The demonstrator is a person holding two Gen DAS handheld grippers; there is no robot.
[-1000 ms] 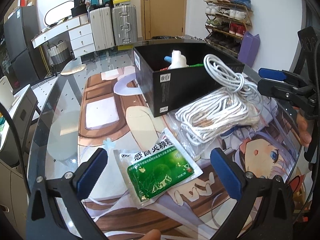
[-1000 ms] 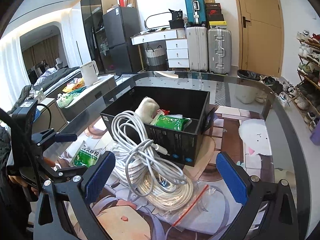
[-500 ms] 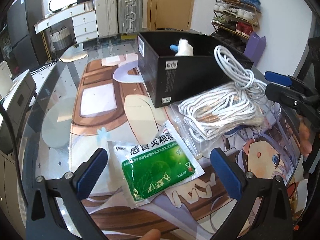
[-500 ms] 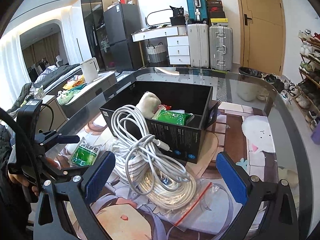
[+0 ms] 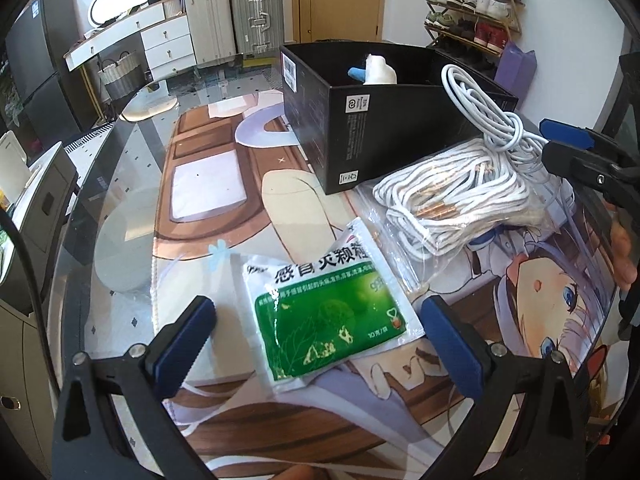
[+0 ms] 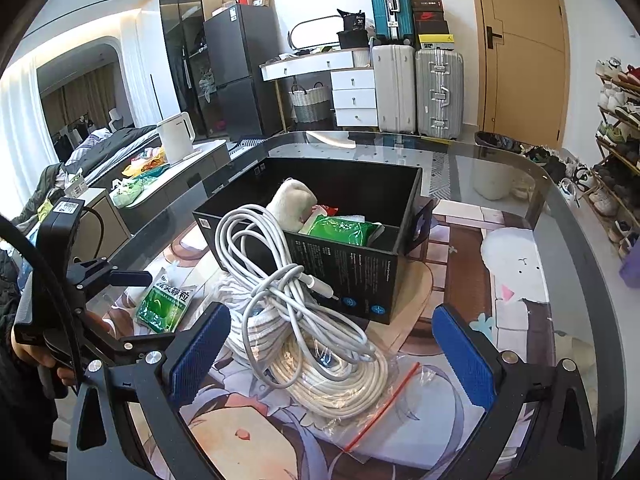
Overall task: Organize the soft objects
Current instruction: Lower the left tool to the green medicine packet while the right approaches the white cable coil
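The left gripper (image 5: 318, 334) is spread wide over the glass table (image 5: 120, 208), its blue pads (image 5: 188, 344) either side of the green sachet (image 5: 326, 312), which lies flat on the anime mat (image 5: 208, 184) between them without visible contact. From that camera the black box (image 5: 360, 136) stands at 12 o'clock of the sachet, and a white plush (image 5: 380, 72) pokes above its rim. At 2 o'clock of the sachet lies a bagged bundle of white cord (image 5: 460, 196), just beside the box's near corner, with a looser white cable (image 5: 488, 116) piled on top and leaning against the box wall. The right gripper (image 5: 576, 152) shows at 3 o'clock of that frame, near the cable. In the right wrist view the right gripper (image 6: 328, 350) is also spread wide, the cable (image 6: 280, 280) and cord (image 6: 340, 376) heaped between its pads (image 6: 200, 352), neither pad clearly touching them. The cord's clear bag (image 6: 384, 412) has a red zip strip. The box (image 6: 348, 276) sits at 12 o'clock behind the heap and holds the plush (image 6: 294, 204) and a green pack (image 6: 344, 228). The sachet (image 6: 164, 300) lies at 9 o'clock of the heap, with the left gripper (image 6: 120, 280) over it.
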